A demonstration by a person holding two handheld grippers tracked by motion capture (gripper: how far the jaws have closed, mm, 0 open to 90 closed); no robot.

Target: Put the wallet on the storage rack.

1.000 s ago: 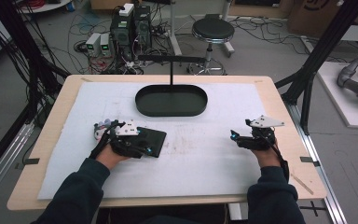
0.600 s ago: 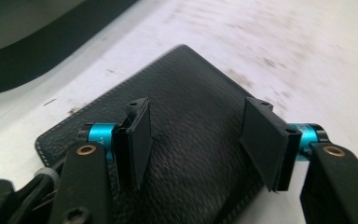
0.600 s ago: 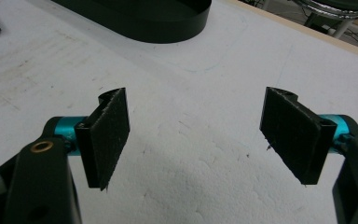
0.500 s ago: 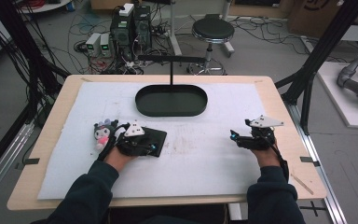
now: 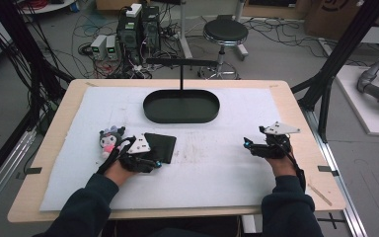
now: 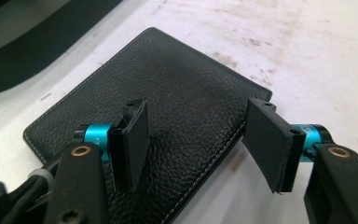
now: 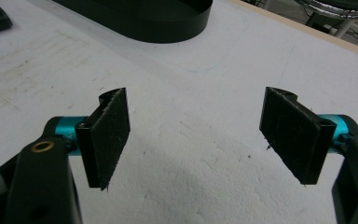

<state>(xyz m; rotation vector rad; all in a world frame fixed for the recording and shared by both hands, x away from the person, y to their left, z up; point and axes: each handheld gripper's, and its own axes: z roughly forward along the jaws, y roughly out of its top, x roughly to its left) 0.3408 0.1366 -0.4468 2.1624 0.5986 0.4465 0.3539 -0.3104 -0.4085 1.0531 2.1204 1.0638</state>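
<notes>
While over the black wallet (image 6: 168, 121), left claw (image 6: 200, 140) spread, just reopening, pinching nothing | right claw (image 7: 205, 135) spread above the white mat (image 7: 205, 186)

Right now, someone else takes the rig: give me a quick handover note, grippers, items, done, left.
Left gripper: open over the black wallet. One pad hangs above the leather, the other past its long edge; nothing gripped. Its jaws have just been opening.
Right gripper: open, nothing between the pads, over bare white mat at the right.
Items: wallet flat on the mat at front left; small plush toy lies just left of the left gripper; black oval tray at the back centre, with nothing visible inside.
Done: nothing in the tray yet.
Left: probably grip the wallet and move it; the plush likewise.
</notes>
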